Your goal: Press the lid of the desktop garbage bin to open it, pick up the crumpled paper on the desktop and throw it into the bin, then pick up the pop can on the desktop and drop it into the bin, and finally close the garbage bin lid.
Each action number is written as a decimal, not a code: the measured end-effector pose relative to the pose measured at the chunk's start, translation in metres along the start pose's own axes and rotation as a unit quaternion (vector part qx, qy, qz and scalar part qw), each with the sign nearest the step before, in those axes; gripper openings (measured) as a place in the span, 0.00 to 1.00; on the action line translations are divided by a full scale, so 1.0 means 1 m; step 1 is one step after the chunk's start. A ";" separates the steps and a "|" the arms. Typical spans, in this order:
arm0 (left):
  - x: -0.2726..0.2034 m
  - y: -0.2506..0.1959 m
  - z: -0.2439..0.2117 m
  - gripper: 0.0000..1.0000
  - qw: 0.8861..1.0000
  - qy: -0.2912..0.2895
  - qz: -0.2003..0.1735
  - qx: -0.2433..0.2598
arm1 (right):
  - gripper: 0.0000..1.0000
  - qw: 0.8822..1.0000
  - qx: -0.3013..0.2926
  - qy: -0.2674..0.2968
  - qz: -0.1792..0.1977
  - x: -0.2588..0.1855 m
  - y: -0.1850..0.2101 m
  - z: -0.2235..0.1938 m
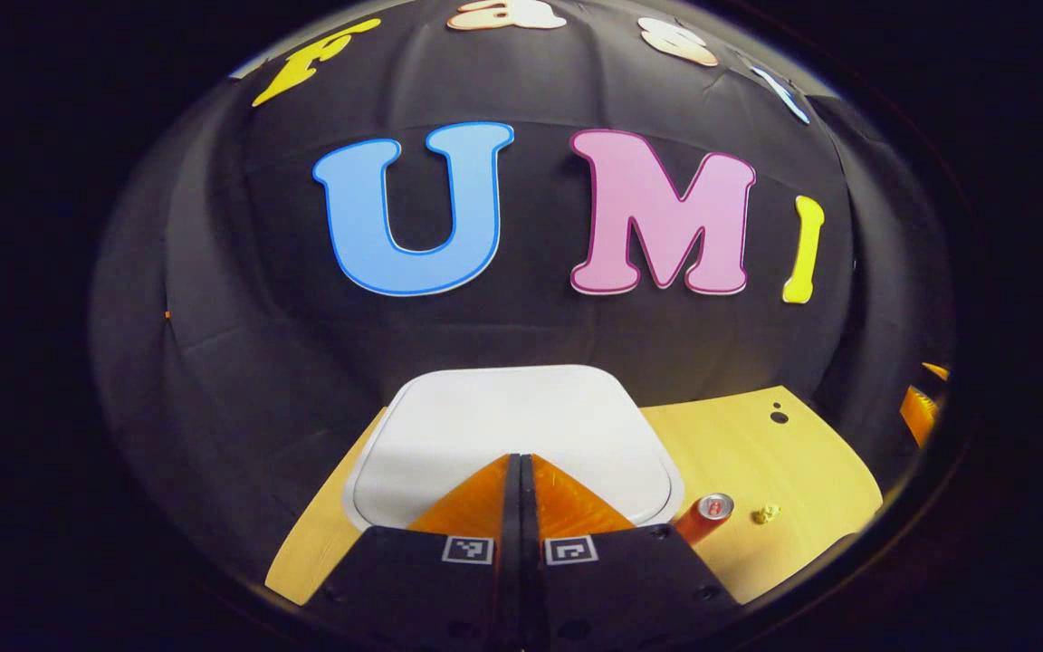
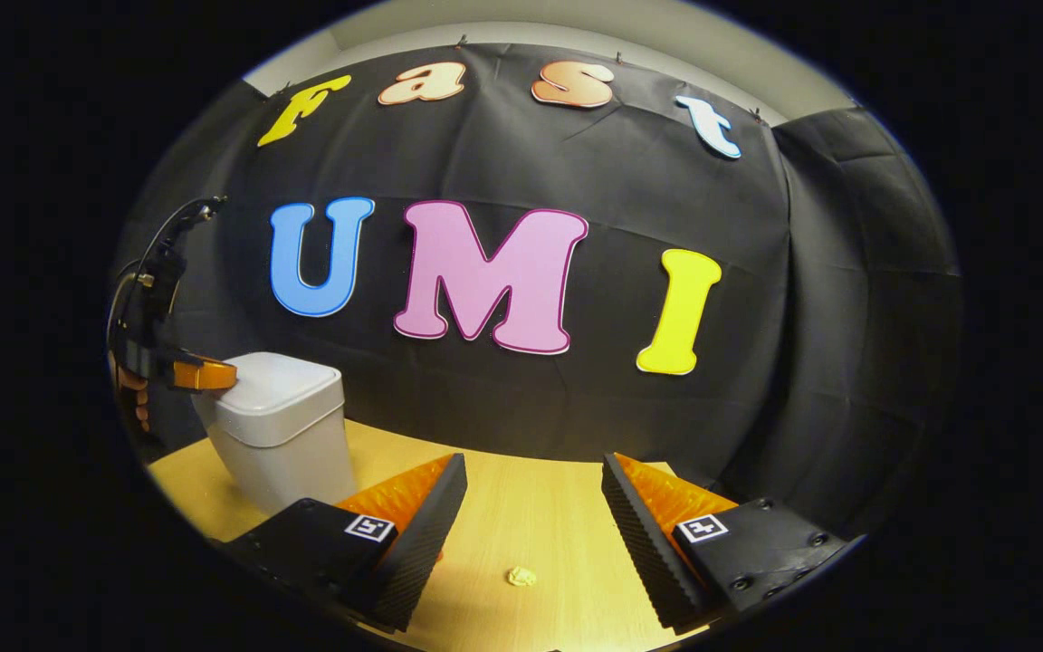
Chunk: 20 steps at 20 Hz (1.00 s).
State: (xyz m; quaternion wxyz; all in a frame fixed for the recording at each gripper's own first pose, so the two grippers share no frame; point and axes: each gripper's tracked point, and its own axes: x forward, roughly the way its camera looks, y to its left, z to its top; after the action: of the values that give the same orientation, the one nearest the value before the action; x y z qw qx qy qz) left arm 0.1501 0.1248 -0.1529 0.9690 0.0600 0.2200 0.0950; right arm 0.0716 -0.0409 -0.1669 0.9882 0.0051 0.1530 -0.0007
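Note:
The white bin (image 2: 282,435) stands on the left of the wooden table (image 2: 521,516), its lid (image 1: 503,426) down. My left gripper (image 1: 520,457) is shut with nothing in it, its tips over the near part of the lid. From the right gripper view, that left gripper (image 2: 205,374) sits at the lid's left edge. An orange pop can (image 1: 707,516) stands right of the bin, and the small crumpled paper (image 1: 766,514) lies just beyond it. My right gripper (image 2: 532,462) hangs open above the table, with the crumpled paper (image 2: 521,576) on the table below and between its fingers.
A hand (image 2: 132,389) holds the left gripper at the far left. The black cloth wall closes off the back of the table. Two small dark holes (image 1: 779,417) mark the tabletop near its far right corner.

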 end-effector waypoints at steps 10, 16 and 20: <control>-0.024 -0.001 0.022 0.06 0.999 -0.039 0.021 -0.004 | 0.97 1.000 -0.012 -0.001 -0.011 -0.017 -0.005 -0.008; -0.077 -0.028 0.038 0.12 0.996 -0.081 0.008 -0.025 | 0.97 1.000 -0.019 0.009 -0.014 -0.034 -0.005 -0.020; -0.115 -0.059 0.037 0.33 0.993 -0.112 -0.022 -0.028 | 0.97 1.000 -0.018 0.020 -0.016 -0.040 -0.005 -0.027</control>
State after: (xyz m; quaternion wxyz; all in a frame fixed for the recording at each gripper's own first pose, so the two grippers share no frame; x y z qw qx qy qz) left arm 0.0737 0.0406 -0.0811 0.9907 0.0382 0.1090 0.0726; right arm 0.0251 -0.0460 -0.1808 0.9848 -0.0152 0.1725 -0.0131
